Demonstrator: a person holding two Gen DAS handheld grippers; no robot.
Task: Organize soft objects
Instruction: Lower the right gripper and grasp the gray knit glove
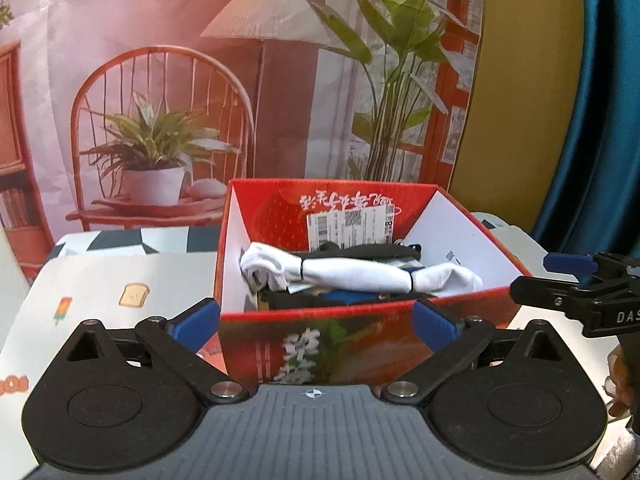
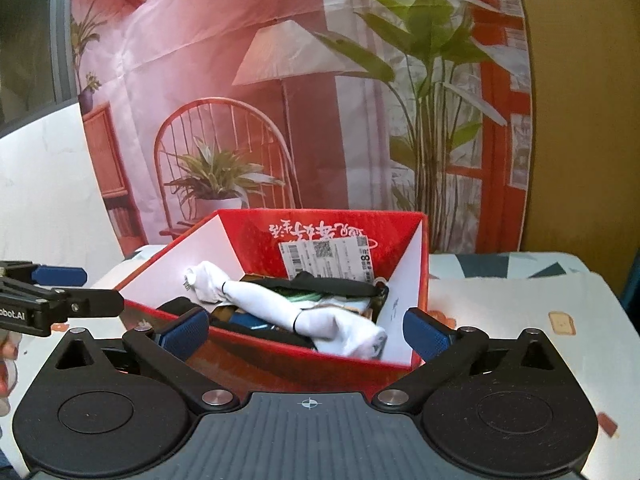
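Observation:
A red cardboard box [image 1: 472, 300] [image 2: 256, 350] stands on the table, holding a white rolled cloth bundle [image 1: 360, 276] [image 2: 280, 312] tied with black bands, on top of dark soft items. My left gripper [image 1: 316, 320] is open, its blue pads on either side of the box's near wall, nothing between them but the box front. My right gripper [image 2: 306, 330] is open too, in front of the box's near corner, holding nothing. In each wrist view the other gripper shows beside the box, the right one [image 1: 560, 280] and the left one [image 2: 76, 292].
The table wears a white cloth [image 1: 100, 280] [image 2: 520, 304] with small food prints. A printed backdrop [image 1: 168, 92] of a chair, lamp and plants hangs right behind the box. A blue curtain [image 1: 600, 120] hangs at the right. A white shipping label [image 1: 348, 228] is stuck inside the box.

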